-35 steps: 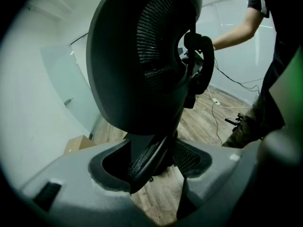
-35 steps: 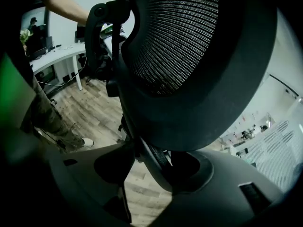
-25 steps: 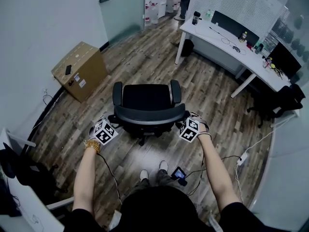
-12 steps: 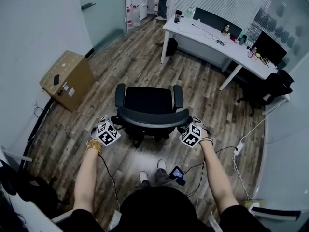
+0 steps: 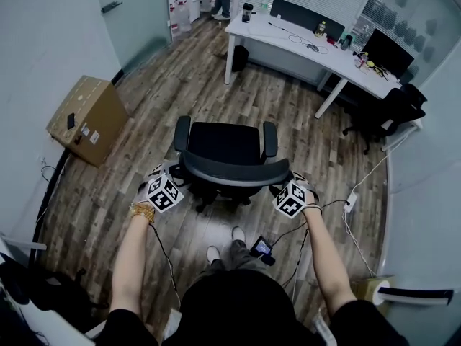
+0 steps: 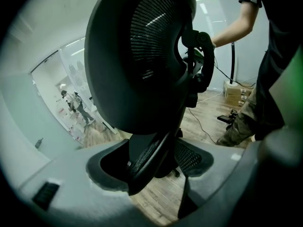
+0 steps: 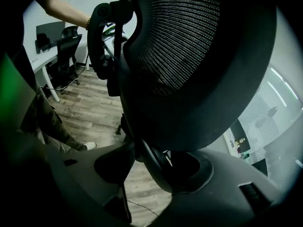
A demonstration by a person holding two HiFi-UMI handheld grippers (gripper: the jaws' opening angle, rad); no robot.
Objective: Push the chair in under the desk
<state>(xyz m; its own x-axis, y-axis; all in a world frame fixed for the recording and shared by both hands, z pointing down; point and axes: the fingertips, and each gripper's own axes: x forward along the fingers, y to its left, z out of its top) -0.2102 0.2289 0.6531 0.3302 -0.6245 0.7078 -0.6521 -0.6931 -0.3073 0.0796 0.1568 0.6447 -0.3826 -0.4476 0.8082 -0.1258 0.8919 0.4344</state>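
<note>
Two tools hold the black chair [image 5: 223, 144] by its curved back. The left tool [image 5: 176, 173] pinches the back's rim at about 8 o'clock, and the right tool [image 5: 279, 182] pinches it at about 4 o'clock. The chair stands on the wood floor [image 5: 288, 121], well apart from the white surface [image 5: 284, 40], which is up at 1 o'clock. A brown box [image 5: 83, 117] sits at 10 o'clock.
</note>
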